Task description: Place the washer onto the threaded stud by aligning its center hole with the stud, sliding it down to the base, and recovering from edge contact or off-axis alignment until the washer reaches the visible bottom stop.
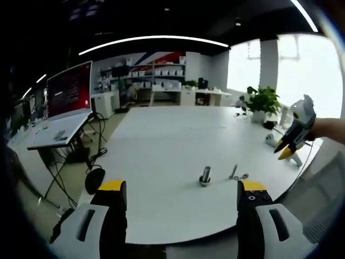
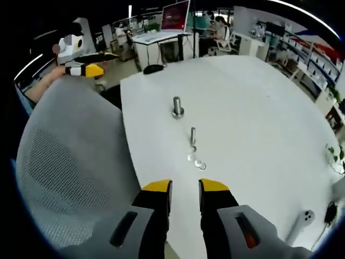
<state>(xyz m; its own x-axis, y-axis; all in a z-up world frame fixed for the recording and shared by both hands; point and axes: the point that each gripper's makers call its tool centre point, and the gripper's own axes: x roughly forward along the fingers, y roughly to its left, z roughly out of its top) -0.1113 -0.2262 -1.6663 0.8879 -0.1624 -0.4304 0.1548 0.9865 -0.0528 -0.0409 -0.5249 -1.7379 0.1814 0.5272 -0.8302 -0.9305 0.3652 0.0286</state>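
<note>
My left tool (image 1: pixel 183 190) hangs wide open and empty, my right tool (image 2: pixel 185 186) nearly closed, gripping nothing. The threaded stud (image 2: pixel 177 106) stands upright on the white surface (image 2: pixel 259 108). The washer (image 2: pixel 201 165) lies flat near a smaller bolt (image 2: pixel 193 134), well apart from both tools.

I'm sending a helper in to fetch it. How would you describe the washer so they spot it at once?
Start at the big white table. An upright threaded stud stands on it, then a thinner bolt. Past the bolt, toward the right gripper, lie small flat metal rings; the washer is the last, flat where its neighbours stand upright.
</note>
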